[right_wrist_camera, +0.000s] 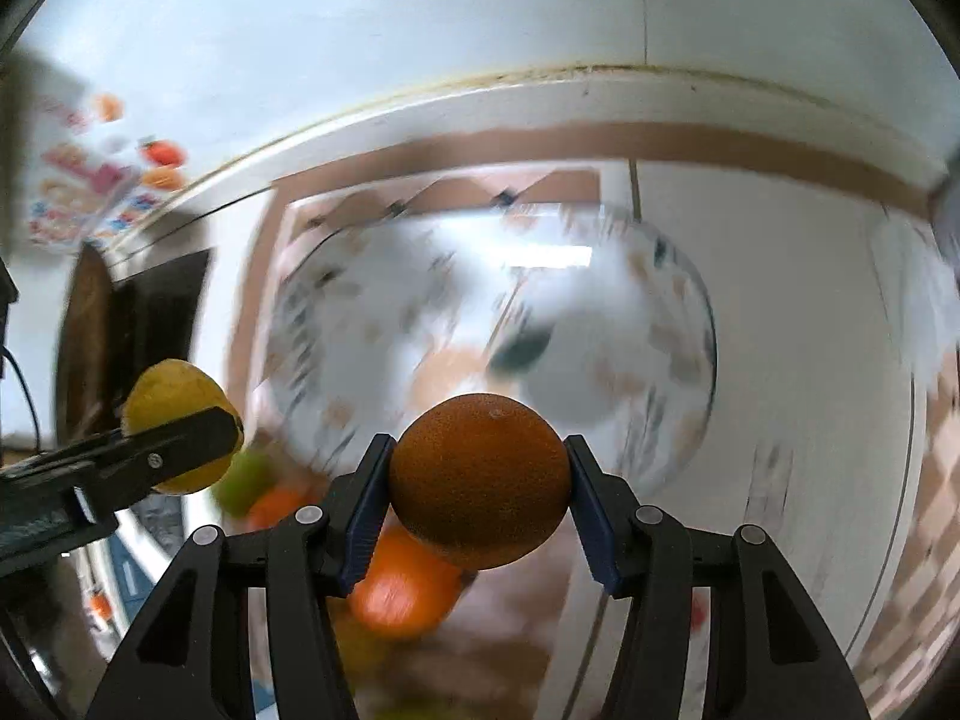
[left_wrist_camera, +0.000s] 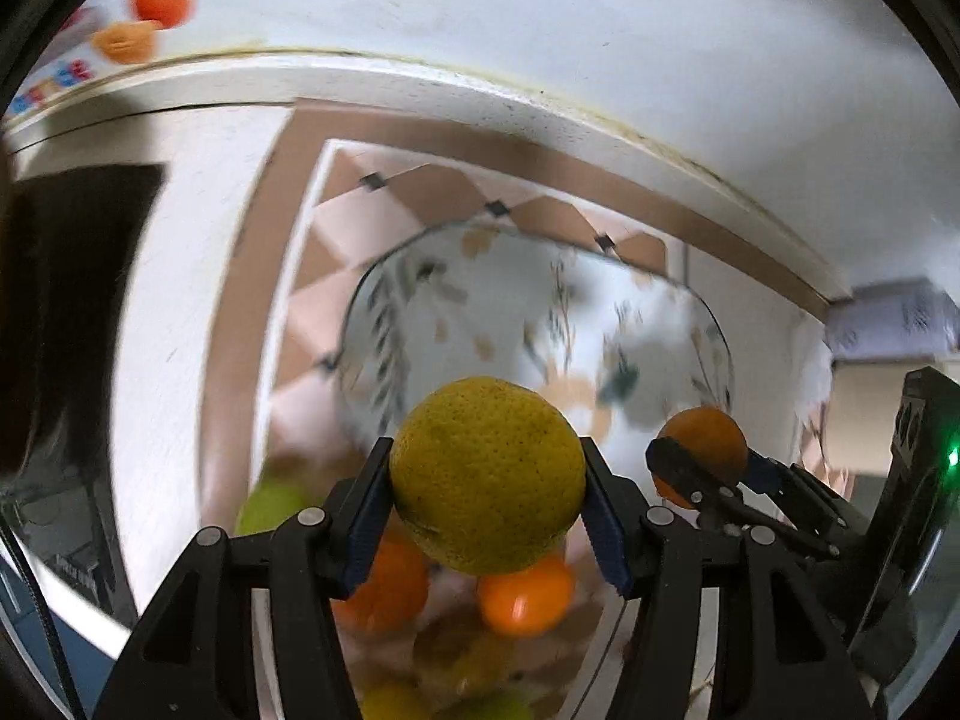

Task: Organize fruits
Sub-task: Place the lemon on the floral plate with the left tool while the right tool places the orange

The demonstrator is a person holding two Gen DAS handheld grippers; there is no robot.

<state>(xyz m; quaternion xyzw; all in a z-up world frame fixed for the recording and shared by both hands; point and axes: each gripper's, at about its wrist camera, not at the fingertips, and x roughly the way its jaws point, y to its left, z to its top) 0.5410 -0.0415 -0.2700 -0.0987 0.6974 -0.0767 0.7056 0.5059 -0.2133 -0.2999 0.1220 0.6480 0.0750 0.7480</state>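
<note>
My left gripper (left_wrist_camera: 487,480) is shut on a yellow-green citrus fruit (left_wrist_camera: 487,471) and holds it in the air. My right gripper (right_wrist_camera: 478,483) is shut on a dark orange (right_wrist_camera: 478,480), also lifted. In the left wrist view the right gripper (left_wrist_camera: 699,459) with its orange (left_wrist_camera: 711,438) is to the right. In the right wrist view the left gripper (right_wrist_camera: 180,438) with the yellow fruit (right_wrist_camera: 174,396) is to the left. A patterned glass plate (left_wrist_camera: 540,312) lies ahead on the floor and also shows in the right wrist view (right_wrist_camera: 600,312). Below the grippers lie several loose fruits, among them oranges (left_wrist_camera: 525,600) and a green one (left_wrist_camera: 270,507).
A white wall and skirting board (left_wrist_camera: 540,102) run behind the plate. The floor has brown-and-white tiles (left_wrist_camera: 420,180). A dark object (left_wrist_camera: 66,300) stands at the left. A fruit poster (left_wrist_camera: 138,18) hangs on the wall at the upper left.
</note>
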